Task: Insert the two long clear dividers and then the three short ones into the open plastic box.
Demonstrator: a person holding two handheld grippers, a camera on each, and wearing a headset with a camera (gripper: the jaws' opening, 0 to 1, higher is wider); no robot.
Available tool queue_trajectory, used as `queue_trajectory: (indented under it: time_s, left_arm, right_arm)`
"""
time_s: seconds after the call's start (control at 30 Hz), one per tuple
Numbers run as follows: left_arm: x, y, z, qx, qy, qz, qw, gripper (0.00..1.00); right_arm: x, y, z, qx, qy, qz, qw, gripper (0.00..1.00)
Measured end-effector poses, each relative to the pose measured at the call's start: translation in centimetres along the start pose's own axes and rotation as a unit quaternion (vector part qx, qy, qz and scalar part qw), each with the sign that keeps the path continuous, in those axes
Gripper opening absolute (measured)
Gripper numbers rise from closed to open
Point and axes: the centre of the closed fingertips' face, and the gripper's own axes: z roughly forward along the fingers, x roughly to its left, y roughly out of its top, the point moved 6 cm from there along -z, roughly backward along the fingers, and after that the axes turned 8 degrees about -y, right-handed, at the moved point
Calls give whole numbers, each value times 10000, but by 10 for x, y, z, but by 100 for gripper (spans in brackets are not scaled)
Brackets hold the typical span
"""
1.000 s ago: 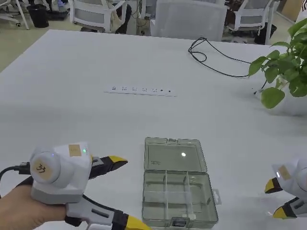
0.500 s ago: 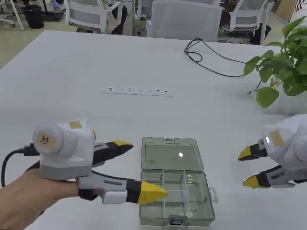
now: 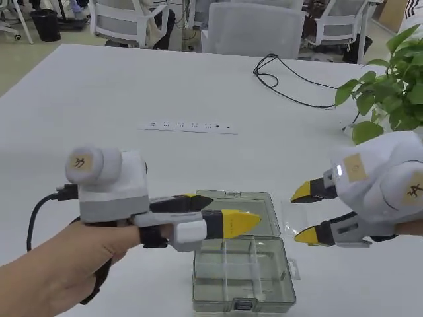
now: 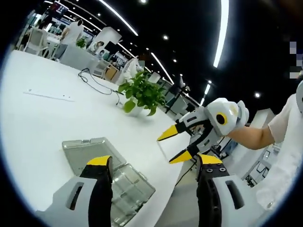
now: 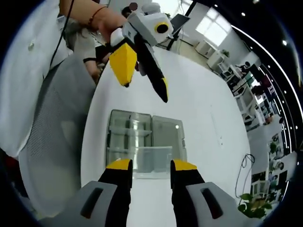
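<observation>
The clear plastic box (image 3: 241, 277) lies open on the white table, lid (image 3: 268, 212) flat behind it, with clear dividers standing in its base. My left gripper (image 3: 218, 210) hovers open over the lid's front edge, with nothing between its jaws. My right gripper (image 3: 305, 212) hangs just right of the lid, and a faint clear piece shows at its tips. In the right gripper view a short clear divider (image 5: 154, 161) spans the gap between the jaws of the right gripper (image 5: 151, 165), over the box (image 5: 125, 142). The left gripper (image 5: 144, 89) shows beyond.
A white power strip (image 3: 188, 125) lies mid-table behind the box. A black cable (image 3: 284, 76) loops at the back and a potted plant (image 3: 390, 92) stands at the right edge. Office chairs (image 3: 254, 26) line the far side.
Both grippers have come in toward the box: the left rose from the lower left to over the lid, the right moved in from the right edge.
</observation>
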Motion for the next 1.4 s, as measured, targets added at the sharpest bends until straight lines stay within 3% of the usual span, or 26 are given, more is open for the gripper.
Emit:
queue_trajectory:
  time_s: [0.2, 0.4, 0.83, 1.23, 1.4]
  left_arm:
    - [-5, -8, 11, 89, -114, -466, 9988, 55]
    - [-10, -12, 20, 13, -235, -878, 9959, 39]
    - [-14, -19, 26, 144, -361, -1153, 9926, 12]
    - [-15, -22, 26, 165, -402, -1240, 9913, 0]
    - [-15, -22, 26, 142, -381, -1299, 9907, 0]
  right_arm:
    - [4, 19, -2, -111, -16, -27, 9999, 33]
    - [8, 33, -4, -229, 11, -16, 9997, 33]
    - [13, 47, -4, -316, 61, -103, 9994, 33]
    - [14, 48, -2, -235, 76, -207, 9995, 33]
    - [14, 48, -2, -224, 81, -240, 9994, 33]
